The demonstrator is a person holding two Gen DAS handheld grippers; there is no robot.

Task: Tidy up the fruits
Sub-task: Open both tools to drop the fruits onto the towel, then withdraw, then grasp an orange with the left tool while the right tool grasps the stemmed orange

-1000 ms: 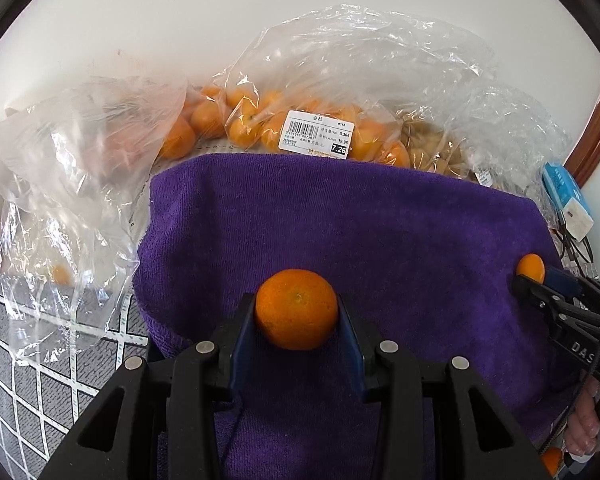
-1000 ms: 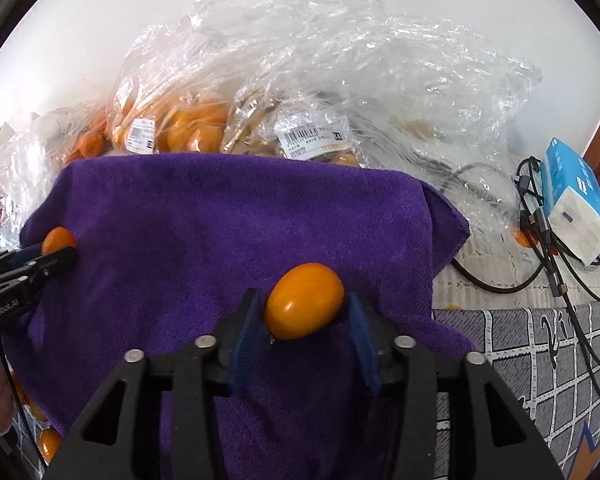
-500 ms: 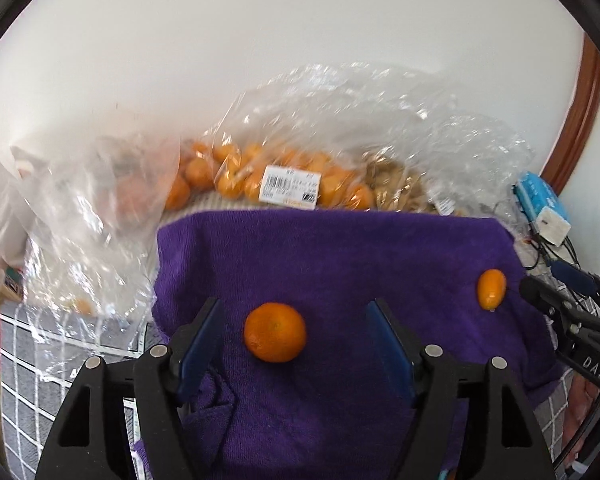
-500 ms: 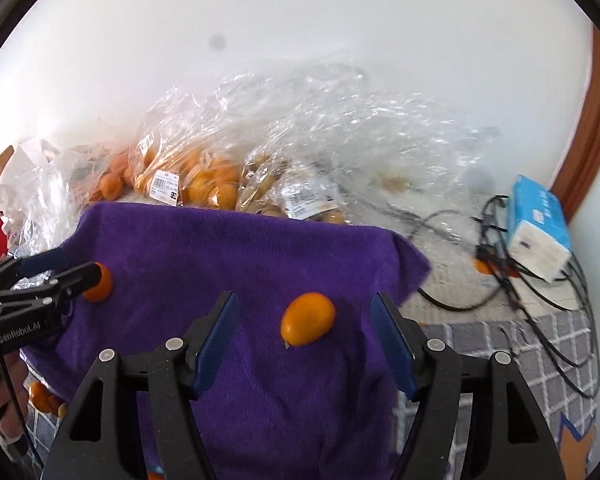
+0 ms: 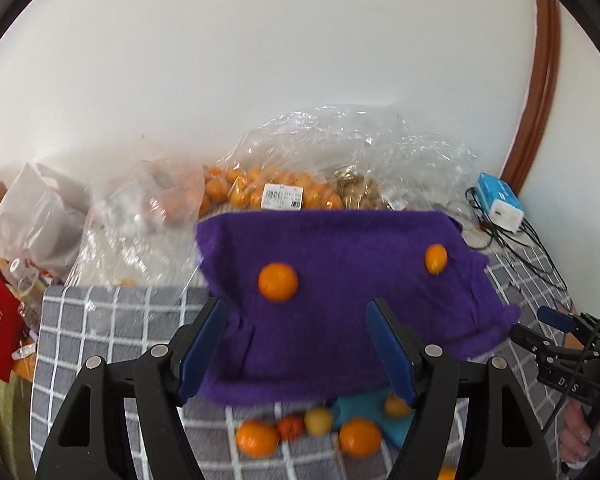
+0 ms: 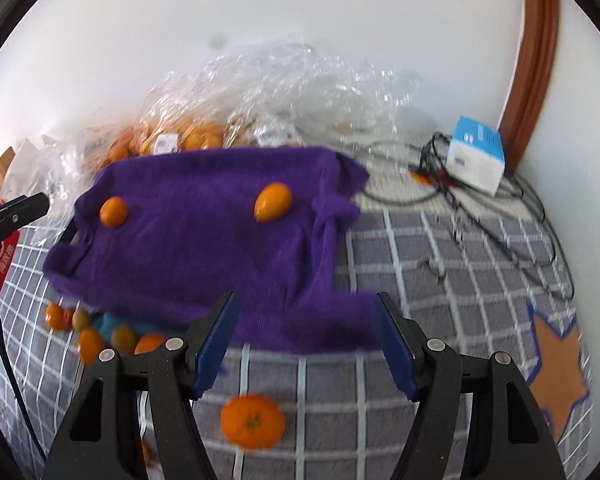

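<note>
Two fruits placed, both drops done. Left to right:

Left hand-held gripper (image 5: pixel 296 344): jaws wide apart, holding nothing. A second ago it clamped the round orange (image 5: pixel 278 281); that fruit now sits free on the left part of the purple towel (image 5: pixel 340 340), and the gripper has backed off and up, well clear of it.

Right hand-held gripper (image 6: pixel 306 344): same story. Jaws fully spread, empty. The oval kumquat-like fruit (image 6: pixel 273 201) it was gripping now rests on the towel's right part, well apart from the orange. The gripper has pulled back past the towel's near edge.

Meaning for the task: one round and one oval fruit are laid out on separate sides of the towel, so my read is a sort by type, with both hands free for the next pick.

Remaining stock: a loose cluster of fruits (image 5: pixel 312 428) on the grey checked cloth (image 6: pixel 440 280) at the towel's near edge, beside something teal. One orange (image 6: pixel 252 420) lies just below the right gripper — probably the easiest next grab. Bagged fruit (image 5: pixel 268 188) is behind the towel, untouched. Both frames show motion blur, so fine detail is soft.
</note>
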